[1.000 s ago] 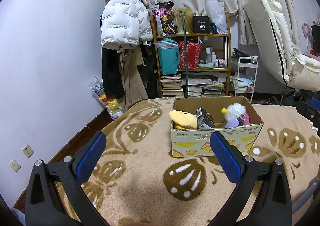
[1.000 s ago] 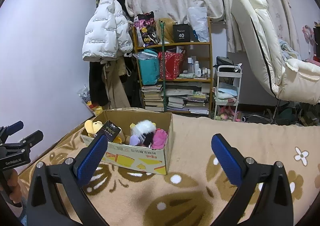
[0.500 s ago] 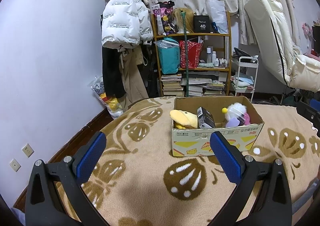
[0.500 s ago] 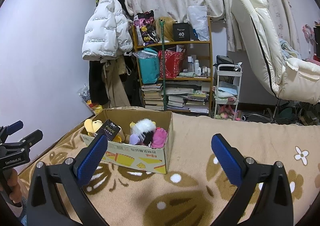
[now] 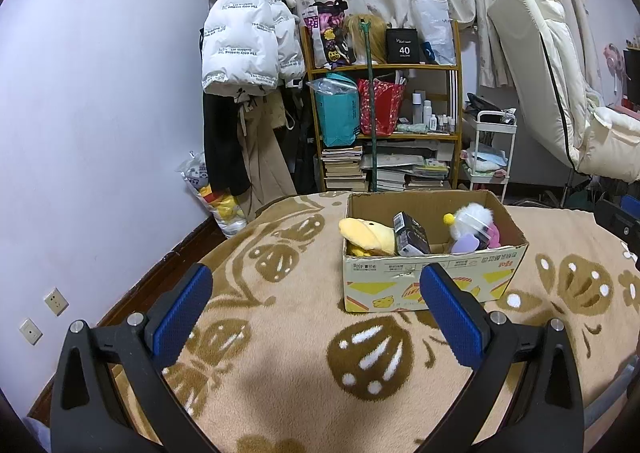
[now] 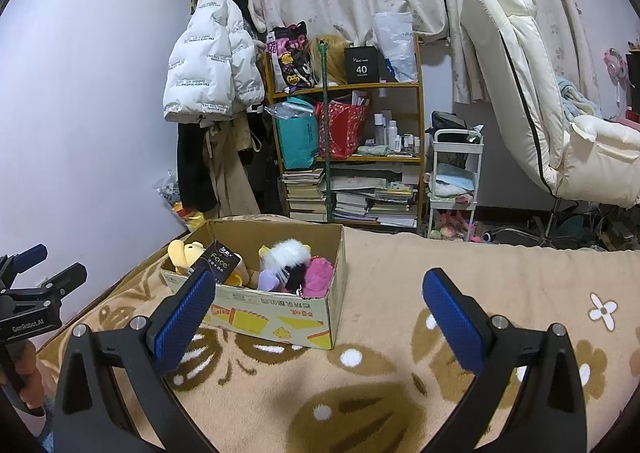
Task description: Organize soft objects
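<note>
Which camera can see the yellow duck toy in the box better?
The left wrist view. There the yellow duck toy shows its whole head and beak over the cardboard box wall. In the right wrist view the duck is farther off, and a black packet hides part of it.

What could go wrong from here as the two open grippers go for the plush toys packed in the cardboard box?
1. The black carton leans between the yellow plush and the white fluffy toy; a grab for either may catch it.
2. The cardboard box sits on soft blanket, so pulling a wedged toy could drag or tip it.
3. The left gripper and right gripper could collide there.
</note>
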